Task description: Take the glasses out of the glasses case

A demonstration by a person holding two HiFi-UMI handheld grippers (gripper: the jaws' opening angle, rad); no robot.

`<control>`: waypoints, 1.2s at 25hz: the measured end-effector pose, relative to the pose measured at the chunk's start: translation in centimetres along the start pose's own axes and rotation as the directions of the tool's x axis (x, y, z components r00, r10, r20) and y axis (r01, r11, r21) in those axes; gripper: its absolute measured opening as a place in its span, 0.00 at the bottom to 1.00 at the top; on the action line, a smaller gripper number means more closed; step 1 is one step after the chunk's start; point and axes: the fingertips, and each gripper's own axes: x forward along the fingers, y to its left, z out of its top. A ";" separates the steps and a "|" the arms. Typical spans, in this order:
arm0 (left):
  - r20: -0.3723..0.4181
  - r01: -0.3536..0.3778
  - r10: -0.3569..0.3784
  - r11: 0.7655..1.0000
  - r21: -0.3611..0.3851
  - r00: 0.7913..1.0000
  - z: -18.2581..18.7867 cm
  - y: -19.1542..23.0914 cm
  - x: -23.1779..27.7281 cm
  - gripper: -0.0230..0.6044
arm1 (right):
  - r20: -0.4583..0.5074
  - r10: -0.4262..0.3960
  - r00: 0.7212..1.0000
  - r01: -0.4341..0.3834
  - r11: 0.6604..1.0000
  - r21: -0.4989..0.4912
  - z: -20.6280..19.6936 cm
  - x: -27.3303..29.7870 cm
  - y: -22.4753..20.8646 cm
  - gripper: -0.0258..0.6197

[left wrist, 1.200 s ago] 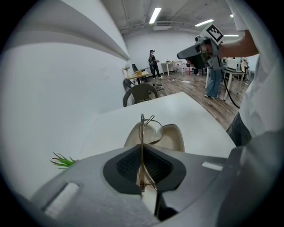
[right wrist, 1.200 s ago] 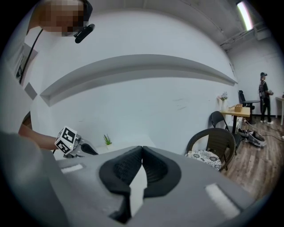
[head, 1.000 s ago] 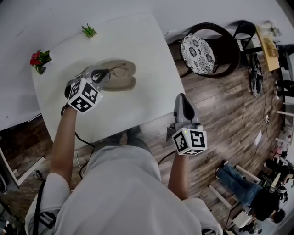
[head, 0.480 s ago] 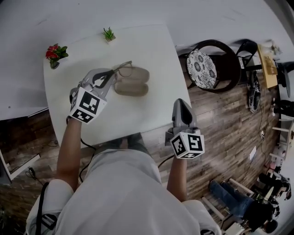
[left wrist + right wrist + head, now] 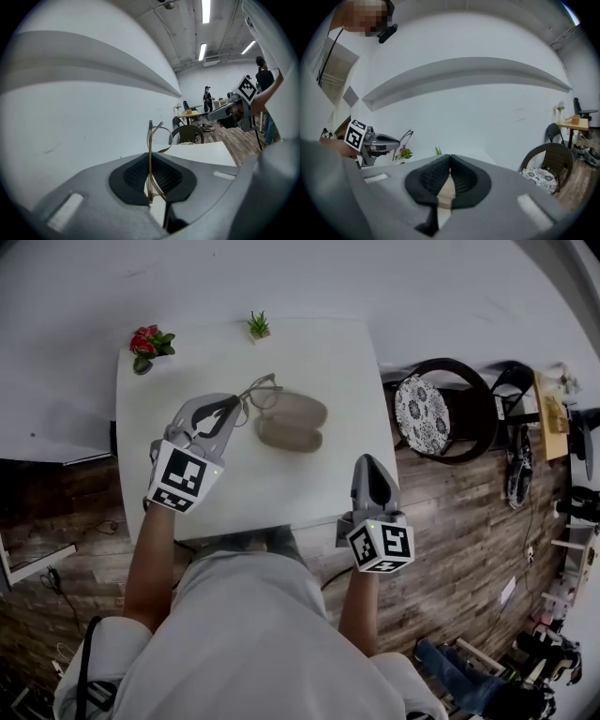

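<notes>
My left gripper point(image 5: 234, 410) is shut on one temple of the thin-framed glasses point(image 5: 262, 390) and holds them above the white table point(image 5: 319, 352), just left of the case. The tan glasses case point(image 5: 292, 423) lies open on the table with nothing in it. In the left gripper view the temple point(image 5: 150, 154) runs upright between the black pads, and a lens rim point(image 5: 163, 136) shows beyond them. My right gripper point(image 5: 369, 461) hangs shut and holding nothing off the table's near right edge. The right gripper view shows the left gripper point(image 5: 377, 140) with the glasses point(image 5: 406, 139).
A red flower pot point(image 5: 147, 345) and a small green plant point(image 5: 258, 326) stand at the table's far edge. A dark chair with a patterned cushion point(image 5: 424, 413) stands right of the table on the wood floor. People stand far off in the room point(image 5: 206, 97).
The left gripper has lifted the glasses out and carried them to the left of the case. The camera view shifted. The right gripper has stayed by the table's edge.
</notes>
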 end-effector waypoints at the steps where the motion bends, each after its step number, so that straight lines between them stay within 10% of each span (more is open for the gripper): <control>1: 0.005 -0.018 0.018 1.000 -0.005 1.000 0.0 0.3 -0.6 0.07 | 0.002 0.010 1.000 -0.010 1.000 -0.002 0.0 0.2 0.3 0.04; 30: 0.180 -0.307 0.342 0.931 -0.200 0.922 5.0 4.4 -9.3 0.07 | 0.105 0.061 0.993 -0.054 0.996 -0.068 6.0 0.5 -1.2 0.04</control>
